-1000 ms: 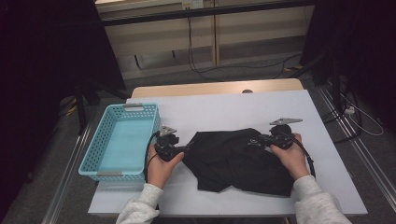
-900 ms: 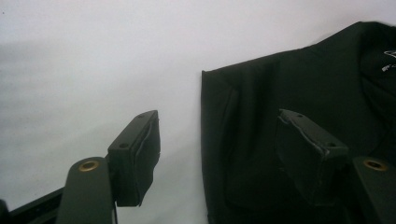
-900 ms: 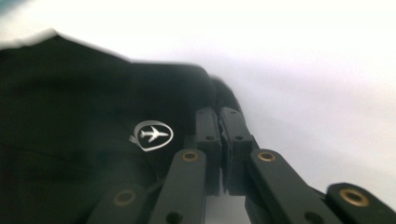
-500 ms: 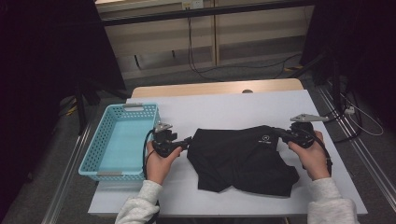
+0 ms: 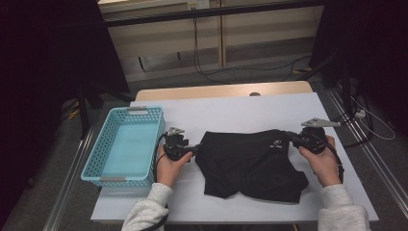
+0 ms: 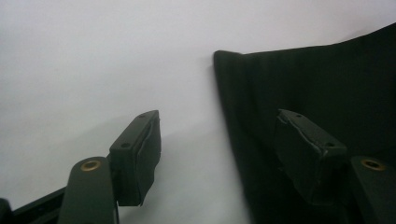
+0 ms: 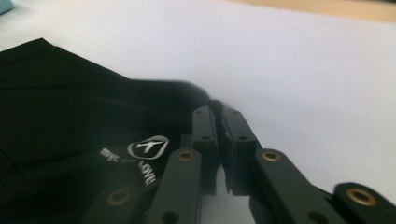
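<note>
Black garment [image 5: 250, 163] lies spread on the white table [image 5: 240, 113], between the two grippers and right of the blue basket [image 5: 126, 147]; matte knit, small white logo [image 7: 140, 156] near its right corner, lower hem rumpled. Right gripper [image 5: 294, 138] pinches that corner, its jaws having just eased slightly, cloth between them; likely pulling it taut. Left gripper [image 5: 196, 149] stands open, straddling the garment's left edge, apparently poised to clamp it for flattening.
</note>
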The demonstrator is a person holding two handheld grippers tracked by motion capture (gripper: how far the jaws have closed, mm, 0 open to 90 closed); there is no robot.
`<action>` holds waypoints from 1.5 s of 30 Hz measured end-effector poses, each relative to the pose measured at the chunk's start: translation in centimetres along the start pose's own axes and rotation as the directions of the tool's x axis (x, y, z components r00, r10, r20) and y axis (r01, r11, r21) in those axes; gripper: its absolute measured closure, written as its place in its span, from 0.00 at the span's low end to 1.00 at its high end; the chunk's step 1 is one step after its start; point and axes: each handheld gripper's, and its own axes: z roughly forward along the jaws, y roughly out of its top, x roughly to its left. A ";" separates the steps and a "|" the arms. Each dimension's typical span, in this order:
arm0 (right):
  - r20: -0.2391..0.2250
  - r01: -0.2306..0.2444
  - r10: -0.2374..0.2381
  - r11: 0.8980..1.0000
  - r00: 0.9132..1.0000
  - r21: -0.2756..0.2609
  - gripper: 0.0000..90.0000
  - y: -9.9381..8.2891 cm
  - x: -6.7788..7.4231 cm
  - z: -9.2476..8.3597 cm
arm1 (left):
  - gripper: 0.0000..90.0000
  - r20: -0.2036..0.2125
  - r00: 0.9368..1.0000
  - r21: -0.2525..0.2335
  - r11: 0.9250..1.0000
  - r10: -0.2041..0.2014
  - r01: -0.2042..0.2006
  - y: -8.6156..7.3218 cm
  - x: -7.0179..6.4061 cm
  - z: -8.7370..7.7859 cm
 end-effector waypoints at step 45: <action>0.078 -0.135 0.133 0.991 0.988 0.021 0.92 -2.1 1.2 1.9 | 0.52 -0.002 1.000 0.057 0.998 0.024 -0.024 -0.1 -0.8 1.4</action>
